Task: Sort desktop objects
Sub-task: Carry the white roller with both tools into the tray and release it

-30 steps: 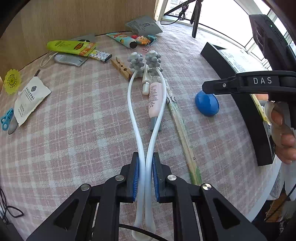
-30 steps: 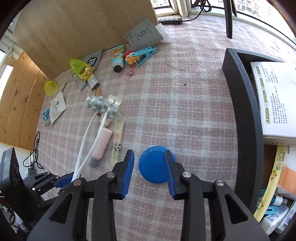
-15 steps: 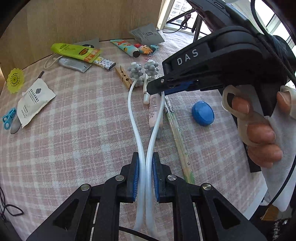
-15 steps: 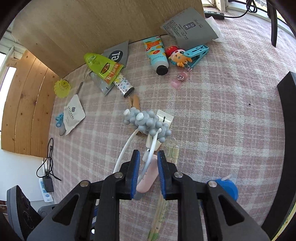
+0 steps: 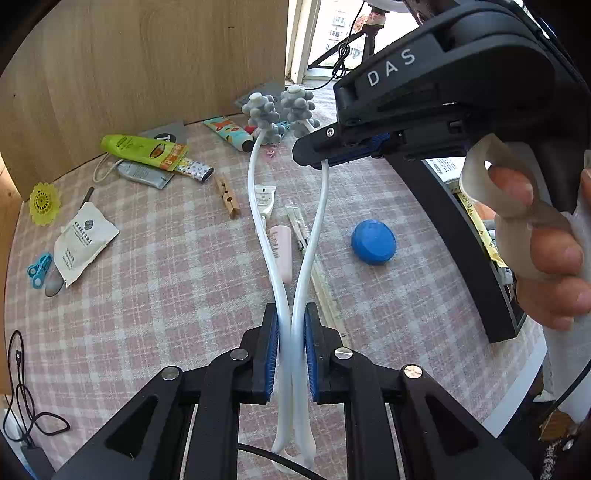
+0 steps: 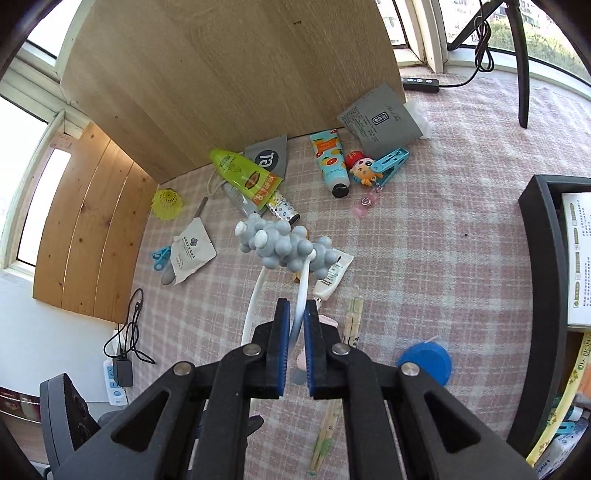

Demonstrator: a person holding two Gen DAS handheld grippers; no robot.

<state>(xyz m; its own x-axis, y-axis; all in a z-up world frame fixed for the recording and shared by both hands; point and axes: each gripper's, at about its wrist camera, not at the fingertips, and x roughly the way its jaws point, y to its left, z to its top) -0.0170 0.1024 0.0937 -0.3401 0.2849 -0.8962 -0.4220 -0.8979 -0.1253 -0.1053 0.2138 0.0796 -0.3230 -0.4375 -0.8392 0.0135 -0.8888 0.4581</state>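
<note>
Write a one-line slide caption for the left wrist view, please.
Both grippers hold the white two-armed massager above the checked tablecloth.

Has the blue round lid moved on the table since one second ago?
No. The blue round lid lies at the same place beside the black tray; only the right gripper left it.

Pink plaid tablecloth (image 5: 147,295), blue round lid (image 5: 373,242), white-and-grey massager (image 5: 280,206)

A wooden panel (image 6: 229,85) fills the upper middle of the frame, with a window (image 6: 517,33) at upper right. A power strip (image 6: 117,380) and its black cable (image 6: 127,332) sit at lower left. A checked cloth (image 6: 443,240) covers the counter.
</note>
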